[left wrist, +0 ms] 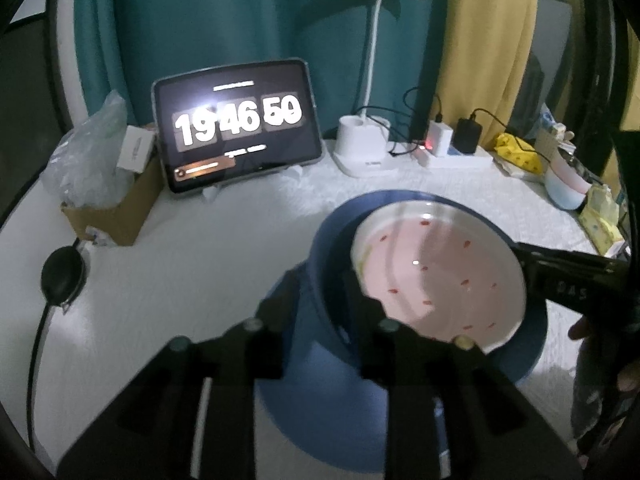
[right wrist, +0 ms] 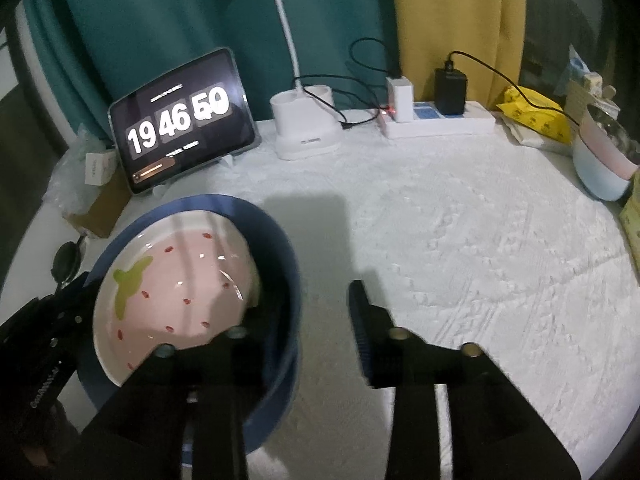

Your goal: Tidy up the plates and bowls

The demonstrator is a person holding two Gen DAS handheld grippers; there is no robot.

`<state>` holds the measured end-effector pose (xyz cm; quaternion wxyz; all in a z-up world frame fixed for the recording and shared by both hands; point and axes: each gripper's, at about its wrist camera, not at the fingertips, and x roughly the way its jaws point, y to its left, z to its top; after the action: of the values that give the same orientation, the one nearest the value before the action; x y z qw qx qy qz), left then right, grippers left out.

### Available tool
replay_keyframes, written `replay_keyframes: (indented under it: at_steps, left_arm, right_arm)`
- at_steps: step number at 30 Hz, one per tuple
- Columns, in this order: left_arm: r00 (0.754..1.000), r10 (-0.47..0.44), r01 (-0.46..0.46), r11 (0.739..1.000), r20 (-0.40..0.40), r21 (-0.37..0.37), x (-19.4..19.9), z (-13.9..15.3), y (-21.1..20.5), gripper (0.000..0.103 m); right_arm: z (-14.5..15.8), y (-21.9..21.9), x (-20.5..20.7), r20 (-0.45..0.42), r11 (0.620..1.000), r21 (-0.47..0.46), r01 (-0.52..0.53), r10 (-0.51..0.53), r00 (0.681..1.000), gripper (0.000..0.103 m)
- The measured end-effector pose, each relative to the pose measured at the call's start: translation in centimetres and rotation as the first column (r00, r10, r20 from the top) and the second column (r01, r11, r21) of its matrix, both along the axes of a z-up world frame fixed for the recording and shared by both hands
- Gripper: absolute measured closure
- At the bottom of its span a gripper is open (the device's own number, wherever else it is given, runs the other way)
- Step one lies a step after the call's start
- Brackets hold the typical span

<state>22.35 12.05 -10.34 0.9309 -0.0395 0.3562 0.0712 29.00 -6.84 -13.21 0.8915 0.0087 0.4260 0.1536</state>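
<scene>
White textured cloth covers the table; teal curtain and yellow curtain behind, tablet clock and lamp base at the back. Pink strawberry plate sits tilted inside the blue bowl, leaf mark toward the left gripper. Left gripper straddles the bowl wall, slightly parted. Right gripper straddles the opposite wall, jaws apart, no grip.

Pink ceramic plate with red specks and green leaf mark | tilted inside deep blue round bowl | bowl upright on white surface
</scene>
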Motion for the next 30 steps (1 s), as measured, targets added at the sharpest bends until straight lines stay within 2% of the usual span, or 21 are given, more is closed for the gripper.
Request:
replay_keyframes:
  at_steps: [3, 9, 18, 30]
  left_arm:
    - [1.0, 0.024, -0.024, 1.0, 0.0, -0.014, -0.4, 0.0, 0.6, 0.057]
    - [0.999, 0.026, -0.026, 0.999, 0.021, -0.024, -1.5, 0.7, 0.5, 0.05]
    - [0.997, 0.033, -0.032, 0.999, 0.076, -0.025, -3.9, 2.2, -0.7, 0.049]
    - [0.991, -0.042, 0.044, 0.999, 0.126, -0.016, -7.1, 3.6, -4.5, 0.049]
  right_arm:
    - [0.0, -0.5, -0.4, 0.002, 1.0, -0.007, 0.006, -0.006, 1.0, 0.054]
    - [1.0, -1.4, -1.6, 0.049, 1.0, 0.004, 0.022, -0.022, 0.999, 0.046]
    - [2.0, -2.9, -3.9, 0.087, 0.999, 0.005, 0.031, -0.032, 0.996, 0.045]
    - [3.0, -5.2, -7.8, 0.129, 0.999, 0.01, 0.049, -0.05, 0.99, 0.045]
